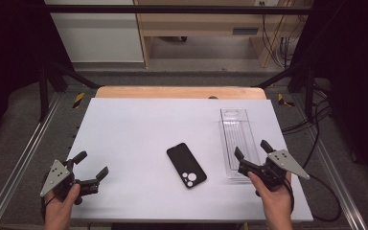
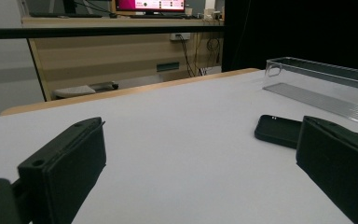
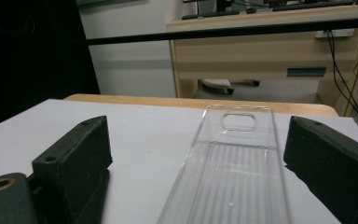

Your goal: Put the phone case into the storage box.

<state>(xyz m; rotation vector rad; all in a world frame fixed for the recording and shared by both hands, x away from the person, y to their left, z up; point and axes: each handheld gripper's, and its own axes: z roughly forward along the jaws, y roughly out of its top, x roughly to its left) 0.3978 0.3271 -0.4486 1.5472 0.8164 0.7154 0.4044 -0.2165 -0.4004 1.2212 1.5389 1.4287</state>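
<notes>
A black phone (image 1: 186, 165) lies camera-side up near the middle of the white table (image 1: 134, 129); its edge (image 2: 278, 130) also shows in the left gripper view. To its right stands a long clear plastic tray (image 1: 238, 141), empty, seen close up (image 3: 235, 172) in the right gripper view. My left gripper (image 1: 93, 165) hovers open at the table's front left, held by a hand. My right gripper (image 1: 253, 149) is open at the near end of the tray, its jaws standing either side of the tray's width, nothing between them but the tray.
A wooden strip (image 1: 179, 92) borders the table's far edge. Metal rails (image 1: 24, 158) run along both sides. Beyond stand a wooden desk (image 1: 206, 24) and cables (image 1: 280, 43). Bare white surface stretches across the left and far parts of the table.
</notes>
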